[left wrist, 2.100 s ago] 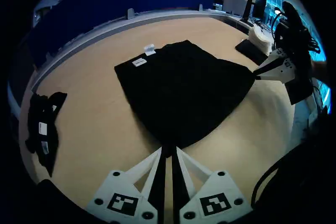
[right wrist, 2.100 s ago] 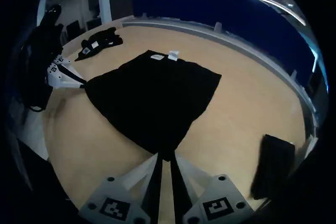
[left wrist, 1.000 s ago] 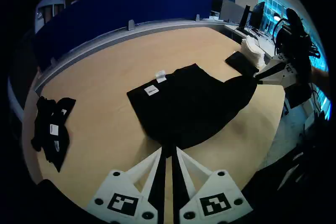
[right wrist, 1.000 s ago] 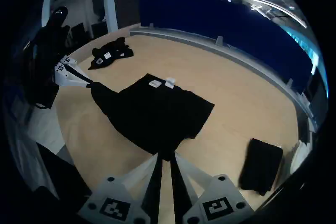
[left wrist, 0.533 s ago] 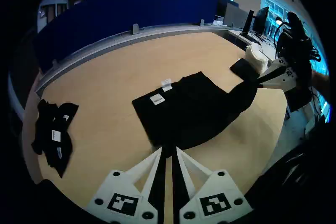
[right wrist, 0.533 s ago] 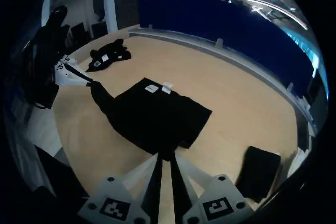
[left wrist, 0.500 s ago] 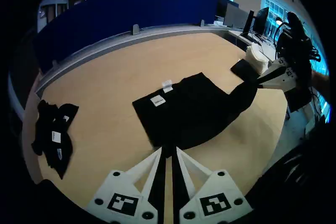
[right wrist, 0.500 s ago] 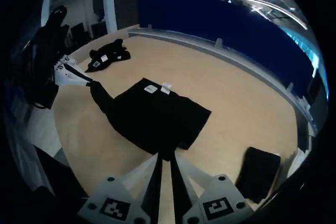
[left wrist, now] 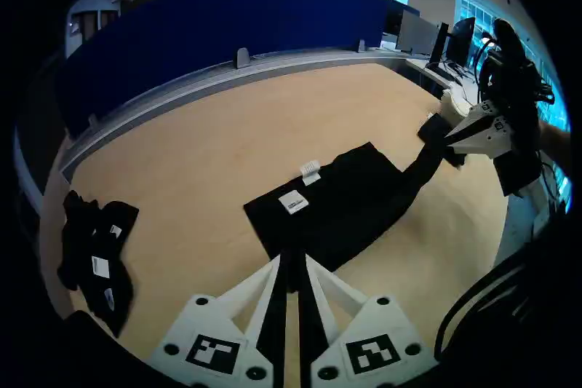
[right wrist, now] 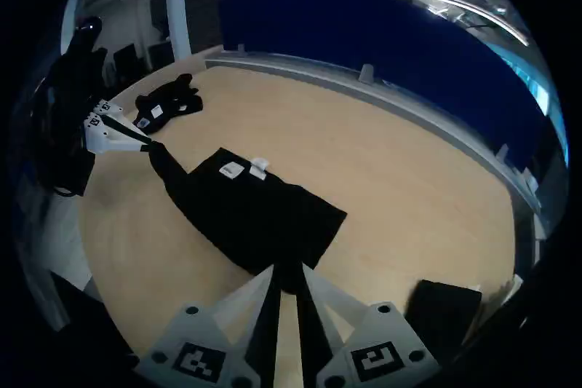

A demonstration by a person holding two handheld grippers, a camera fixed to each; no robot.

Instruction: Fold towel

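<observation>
Fingers pinched together, the left hand-held gripper (left wrist: 293, 275) clamps one near corner of a black towel (left wrist: 342, 202) spread on the wood counter (left wrist: 196, 148). The right hand-held gripper (right wrist: 289, 275) is likewise clenched on the other near corner. In the left gripper view it appears at far right, with the cloth rising off the counter in a taut strip to its tips. The far part of the towel lies flat, two white tags (left wrist: 294, 202) facing up. A heap of dark cloth (left wrist: 94, 264) sits well apart, near the counter's edge.
</observation>
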